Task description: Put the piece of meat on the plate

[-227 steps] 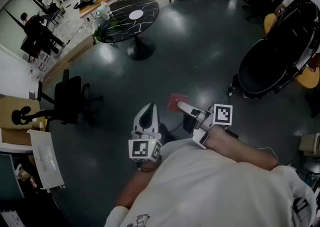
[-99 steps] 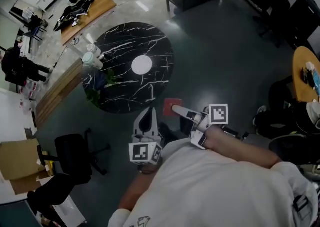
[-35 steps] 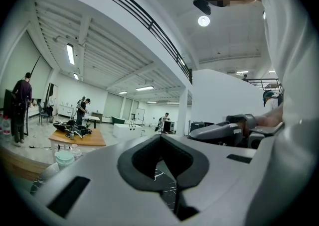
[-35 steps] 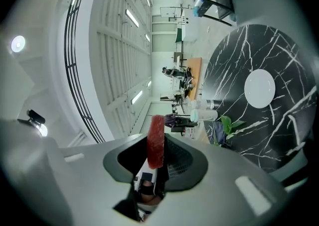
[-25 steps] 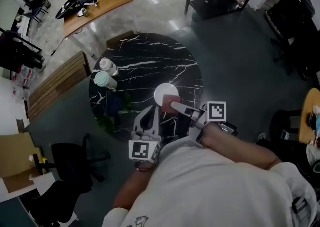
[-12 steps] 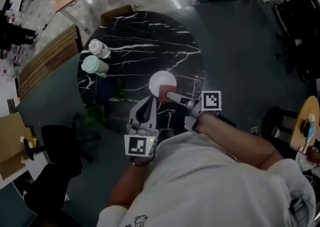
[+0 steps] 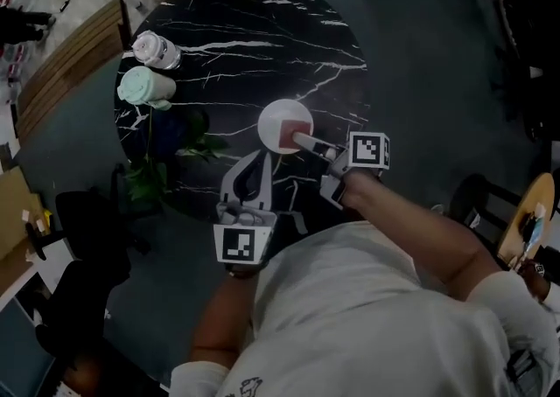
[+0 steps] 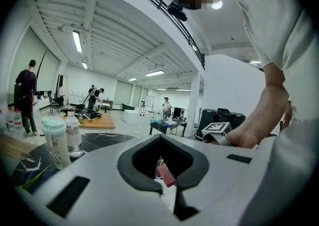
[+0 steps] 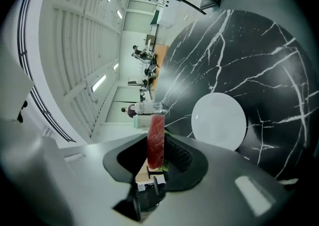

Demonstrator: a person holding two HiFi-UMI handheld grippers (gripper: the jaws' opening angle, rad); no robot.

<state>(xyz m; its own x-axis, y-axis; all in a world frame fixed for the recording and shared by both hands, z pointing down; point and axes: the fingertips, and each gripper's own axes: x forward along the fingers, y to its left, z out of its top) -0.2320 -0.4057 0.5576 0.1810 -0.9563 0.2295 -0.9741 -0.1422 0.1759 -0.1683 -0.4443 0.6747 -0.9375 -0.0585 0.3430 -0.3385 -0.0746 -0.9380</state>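
Meat: flat red slab (image 9: 155,138), clamped in right gripper (image 7: 302,139) jaws, lower centre
Plate: round white plate (image 9: 219,120) on black marble table (image 9: 269,56), centre right
Left gripper (image 7: 259,157): jaws together, empty

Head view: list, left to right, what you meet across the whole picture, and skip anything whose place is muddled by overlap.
Mint-lidded cup → white plate → round wooden table at the right edge.
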